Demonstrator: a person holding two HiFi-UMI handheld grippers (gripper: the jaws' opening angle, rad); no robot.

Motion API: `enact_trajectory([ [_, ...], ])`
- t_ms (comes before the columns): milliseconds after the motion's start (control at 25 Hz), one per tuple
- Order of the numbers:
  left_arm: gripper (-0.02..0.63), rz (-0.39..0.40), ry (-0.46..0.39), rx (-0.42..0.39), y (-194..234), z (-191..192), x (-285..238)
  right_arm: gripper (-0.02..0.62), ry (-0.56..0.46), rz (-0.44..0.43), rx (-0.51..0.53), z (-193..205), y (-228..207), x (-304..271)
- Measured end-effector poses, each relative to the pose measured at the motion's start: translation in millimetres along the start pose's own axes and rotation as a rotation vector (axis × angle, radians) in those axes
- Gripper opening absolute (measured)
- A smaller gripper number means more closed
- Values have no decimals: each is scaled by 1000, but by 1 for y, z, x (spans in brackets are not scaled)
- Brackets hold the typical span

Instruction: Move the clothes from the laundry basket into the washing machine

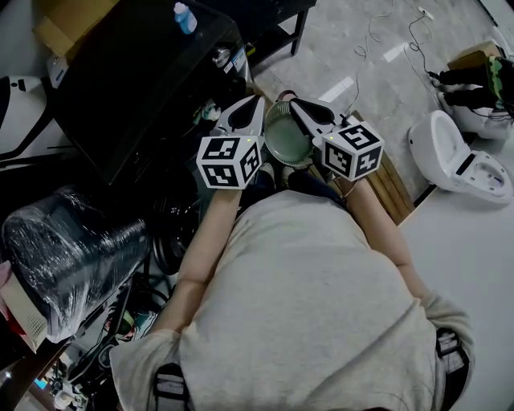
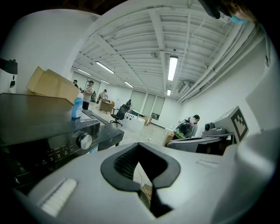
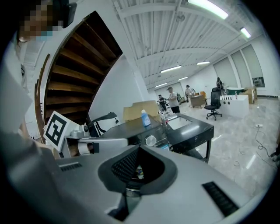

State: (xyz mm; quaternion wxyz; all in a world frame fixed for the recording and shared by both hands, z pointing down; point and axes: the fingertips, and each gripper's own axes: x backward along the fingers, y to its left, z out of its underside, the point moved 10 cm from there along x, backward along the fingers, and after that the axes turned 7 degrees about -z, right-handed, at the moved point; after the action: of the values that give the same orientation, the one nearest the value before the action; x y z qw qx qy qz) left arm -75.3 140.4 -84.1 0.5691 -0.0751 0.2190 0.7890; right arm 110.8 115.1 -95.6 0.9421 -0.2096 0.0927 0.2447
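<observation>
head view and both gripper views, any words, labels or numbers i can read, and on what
No text can be read in any view.
left gripper cube and right gripper cube: black-and-white square markers only, no letters.
bottle: label too small to read.
washer: marks around the dial too blurred to read.

To my left the black washing machine (image 1: 136,80), with a blue bottle (image 1: 185,18) and a cardboard box (image 1: 71,24) on top, walls off that side, and a plastic-wrapped bundle (image 1: 68,249) crowds the near left. The green basket (image 1: 287,135) sits straight ahead of me. I see open grey floor (image 1: 337,32) ahead and rightward, crossed only by thin cables (image 1: 368,32).
</observation>
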Motion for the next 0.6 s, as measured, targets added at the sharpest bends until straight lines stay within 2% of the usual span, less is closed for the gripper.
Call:
enact_trajectory([
  [160, 9, -10, 23, -41, 0, 2, -1, 9, -16, -12, 13, 0, -1, 0],
  [600, 9, 18, 51, -26, 3, 7, -1, 9, -8, -20, 7, -2, -3, 1],
])
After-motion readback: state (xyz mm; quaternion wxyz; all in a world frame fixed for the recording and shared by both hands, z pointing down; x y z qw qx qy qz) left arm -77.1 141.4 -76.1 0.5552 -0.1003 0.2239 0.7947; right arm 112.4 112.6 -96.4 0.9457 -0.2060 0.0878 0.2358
